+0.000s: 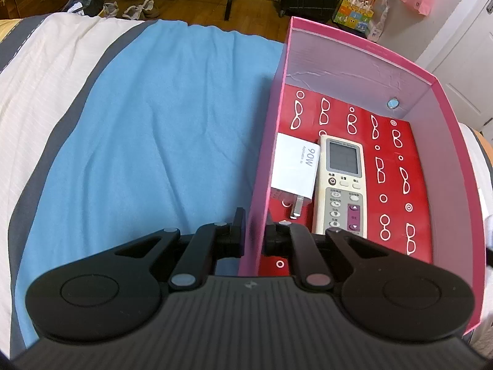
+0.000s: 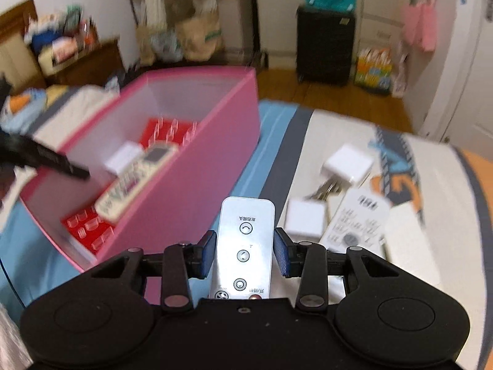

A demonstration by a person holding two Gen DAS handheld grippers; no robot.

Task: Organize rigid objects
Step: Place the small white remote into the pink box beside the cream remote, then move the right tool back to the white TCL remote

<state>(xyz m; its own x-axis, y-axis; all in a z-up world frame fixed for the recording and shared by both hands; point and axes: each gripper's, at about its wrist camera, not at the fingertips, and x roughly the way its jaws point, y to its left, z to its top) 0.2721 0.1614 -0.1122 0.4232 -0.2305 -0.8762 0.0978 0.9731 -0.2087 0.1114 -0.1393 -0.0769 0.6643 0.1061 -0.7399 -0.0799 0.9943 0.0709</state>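
Low centre of the right view: right claw [image 2: 245, 254] clamped on a slim white remote [image 2: 243, 246]. Left claw [image 1: 252, 234] pinching the pink box [image 1: 456, 160] by its near wall. Further in, a beige remote [image 1: 340, 185] beside a white charger [image 1: 294, 169]. Right of frame, two more chargers [image 2: 346, 166] on the bed [image 2: 431, 215].

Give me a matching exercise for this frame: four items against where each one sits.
Items:
1. beige remote
2. white remote
3. pink box
4. square charger

Places:
A. between the right gripper fingers
B. on the bedcover, outside the box
C. wall clamped by the left gripper
D. on the box's red floor

Pairs: 1-D, 2-A, 3-C, 4-B
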